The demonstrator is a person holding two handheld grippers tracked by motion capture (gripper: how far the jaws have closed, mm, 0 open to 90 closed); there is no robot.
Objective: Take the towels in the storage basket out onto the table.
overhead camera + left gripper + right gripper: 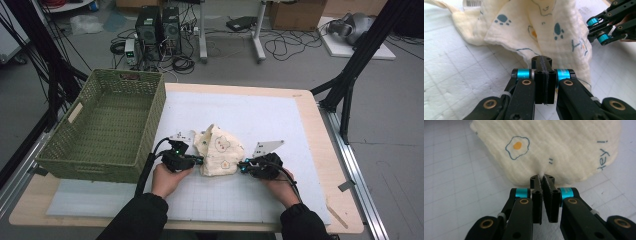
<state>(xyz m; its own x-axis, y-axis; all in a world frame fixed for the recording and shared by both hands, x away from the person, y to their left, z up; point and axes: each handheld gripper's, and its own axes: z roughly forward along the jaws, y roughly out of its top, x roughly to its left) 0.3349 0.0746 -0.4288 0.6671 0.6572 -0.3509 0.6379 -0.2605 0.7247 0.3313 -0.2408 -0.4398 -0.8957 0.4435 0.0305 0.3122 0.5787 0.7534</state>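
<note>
A cream cloth [220, 150] printed with paws, eggs and letters lies crumpled on the white grid mat [260, 120] at mid-table. My left gripper [200, 161] meets its left edge. In the left gripper view the jaws are pressed together at the tip [541, 60], where the cloth's [554, 40] stitched hem runs in. My right gripper [241, 166] is at the cloth's lower right edge. Its jaws pinch a small fold of the cloth [554, 147] at their tips [542, 177]. The right gripper [600, 31] also appears past the cloth in the left gripper view.
A large green woven basket [150, 125] stands on the table's left side, close beside my left hand. The mat covers most of the wooden table [312, 125]. Black frame posts [350, 75] rise at both sides, and computers and cables sit on the floor behind.
</note>
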